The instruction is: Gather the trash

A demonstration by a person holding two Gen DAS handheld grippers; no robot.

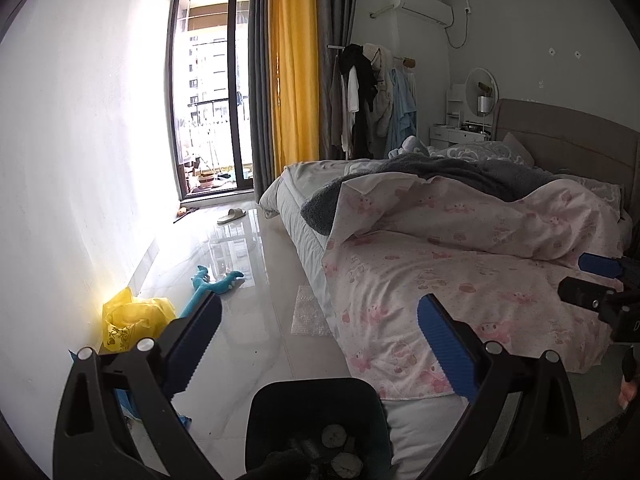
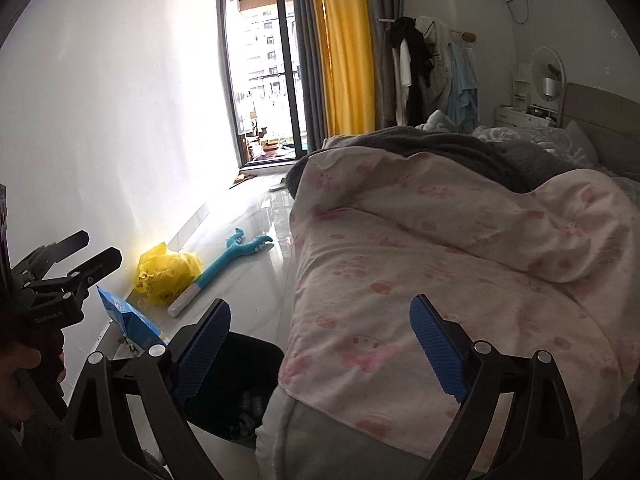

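L tongs (image 1: 318,344): jaws wide, nothing between the blue pads. R tongs (image 2: 320,344): jaws wide too, empty. Black bin (image 1: 316,412) sits directly below/ahead of L tongs, between its arms, on the tile floor (image 1: 248,264); scraps of trash (image 1: 334,436) visible inside, incl. pale round bits. From R tongs the bin lies low, under the L pad, tight against the bed corner. Bed (image 1: 460,264) w/ pink-print quilt fills the R side ahead of both tongs, its corner overhanging near the bin; grey blanket (image 1: 460,176) beyond. L of L tongs, by the wall: yellow bag (image 1: 132,316), crumpled. Teal toy (image 1: 216,280) lies on floor just past L pad, partly hidden by it. Clear bubble-wrap sheet (image 1: 308,310) on floor beside bed edge, between the pads in view. Blue packet (image 2: 128,320) near wall, L of R tongs, by the other tool. Slipper (image 1: 232,216) far ahead nr balcony door (image 1: 212,92). Yellow curtain (image 1: 292,68), clothes rack (image 1: 372,96) at far end.
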